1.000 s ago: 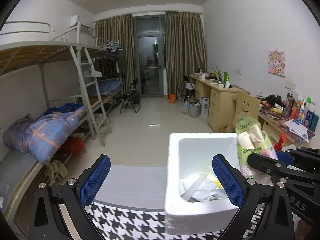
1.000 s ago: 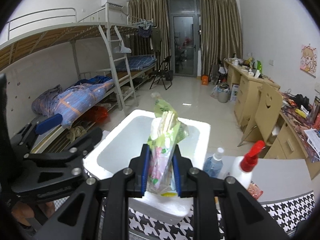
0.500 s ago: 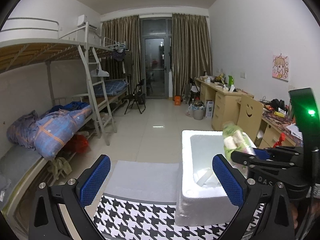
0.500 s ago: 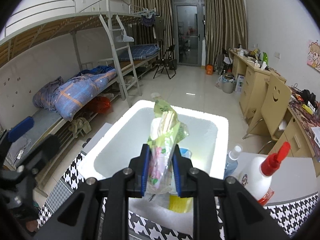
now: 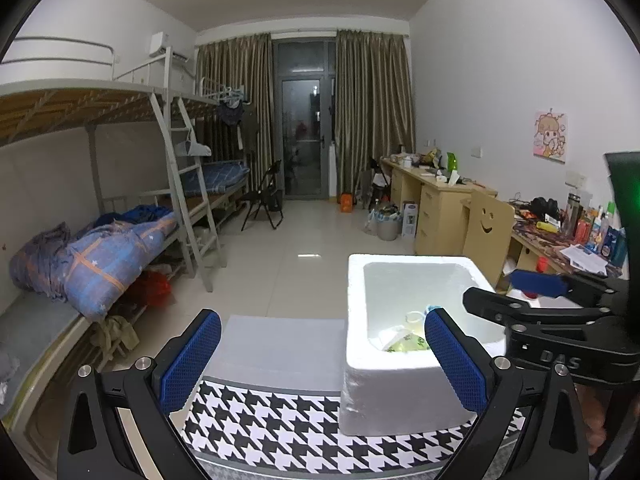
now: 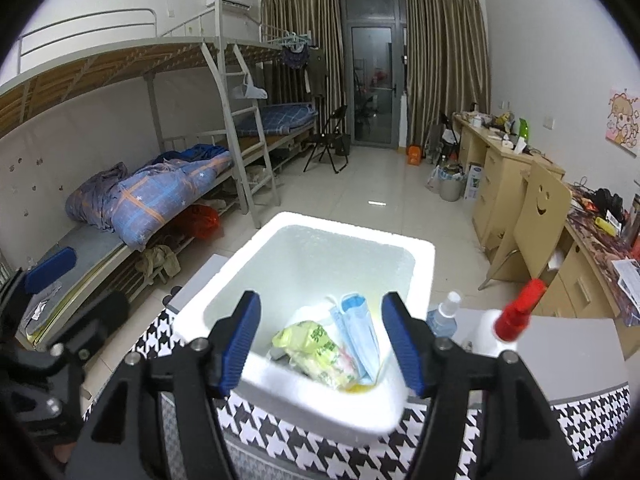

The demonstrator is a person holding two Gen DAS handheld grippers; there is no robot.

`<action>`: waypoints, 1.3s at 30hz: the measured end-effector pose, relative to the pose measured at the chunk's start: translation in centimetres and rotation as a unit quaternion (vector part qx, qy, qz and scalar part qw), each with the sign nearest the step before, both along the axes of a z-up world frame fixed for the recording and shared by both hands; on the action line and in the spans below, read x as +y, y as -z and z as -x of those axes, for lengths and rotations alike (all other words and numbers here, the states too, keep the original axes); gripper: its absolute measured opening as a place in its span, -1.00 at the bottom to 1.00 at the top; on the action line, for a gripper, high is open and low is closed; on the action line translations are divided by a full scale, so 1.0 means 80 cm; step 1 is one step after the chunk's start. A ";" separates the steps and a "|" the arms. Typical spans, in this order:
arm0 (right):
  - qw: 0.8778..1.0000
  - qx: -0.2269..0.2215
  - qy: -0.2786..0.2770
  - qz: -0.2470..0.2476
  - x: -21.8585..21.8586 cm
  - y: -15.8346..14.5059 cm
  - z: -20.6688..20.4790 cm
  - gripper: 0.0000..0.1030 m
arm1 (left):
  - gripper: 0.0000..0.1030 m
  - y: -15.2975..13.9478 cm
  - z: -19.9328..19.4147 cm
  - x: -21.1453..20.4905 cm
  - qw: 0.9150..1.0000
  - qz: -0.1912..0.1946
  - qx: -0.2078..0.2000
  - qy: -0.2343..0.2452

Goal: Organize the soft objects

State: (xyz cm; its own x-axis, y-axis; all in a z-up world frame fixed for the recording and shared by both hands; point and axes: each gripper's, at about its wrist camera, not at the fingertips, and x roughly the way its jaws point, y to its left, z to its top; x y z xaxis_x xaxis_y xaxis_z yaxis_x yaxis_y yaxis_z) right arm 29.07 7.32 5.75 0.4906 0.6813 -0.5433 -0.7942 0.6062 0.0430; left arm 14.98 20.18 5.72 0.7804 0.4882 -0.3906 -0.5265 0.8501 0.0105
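One white foam box [image 6: 224, 276] sits on the houndstooth-cloth counter [image 5: 280, 424], lid off. Inside, near the front wall: a green-yellow printed plastic bag [image 6: 316, 350] lying on its side, w/ a blue face mask [image 6: 358, 330] just beside it on the right, touching; smth yellow shows under them at the bottom edge.

Vs a sec ago: the bag was upright, pinched in the right tongs [image 6: 326, 344] over the box; their jaws have just been opening, now wide, nothing between the pads, bag lying below them in the box. Left tongs [image 5: 322, 354] wide as before, empty, w/ the box's left front corner seen between the fingers; their view has slid left a bit, so the box sits further right in it.

Around: clear spray bottle [image 6: 444, 314] and a white bottle w/ red trigger [image 6: 516, 318] stand just right of the box. Grey mat [image 5: 280, 348] lies left of it. Right tongs' black frame covers the box's right rim in the left view.
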 end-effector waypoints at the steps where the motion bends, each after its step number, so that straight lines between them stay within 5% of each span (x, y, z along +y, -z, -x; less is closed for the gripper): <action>1: 1.000 -0.004 0.001 -0.003 -0.003 -0.002 0.004 0.53 | 0.99 -0.001 0.003 -0.003 1.000 -0.002 0.000 0.002; 10: 0.999 -0.028 0.022 -0.028 -0.049 -0.026 0.048 0.82 | 0.99 -0.013 0.041 -0.029 1.000 -0.008 -0.014 0.003; 27: 0.997 -0.055 0.036 -0.051 -0.121 -0.036 0.119 0.83 | 0.99 -0.036 0.109 -0.086 0.998 -0.028 -0.047 0.013; 39: 0.994 -0.079 0.051 -0.061 -0.167 -0.021 0.174 0.83 | 0.99 -0.015 0.152 -0.122 0.997 -0.031 -0.062 0.020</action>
State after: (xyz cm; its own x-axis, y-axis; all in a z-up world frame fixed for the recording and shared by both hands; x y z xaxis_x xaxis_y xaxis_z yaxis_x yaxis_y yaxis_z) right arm 15.19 -6.03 7.45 0.6335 0.6794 -0.3703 -0.7309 0.6825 0.0016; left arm 2.79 10.43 6.92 0.8402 0.4756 -0.2604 -0.4924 0.8703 0.0008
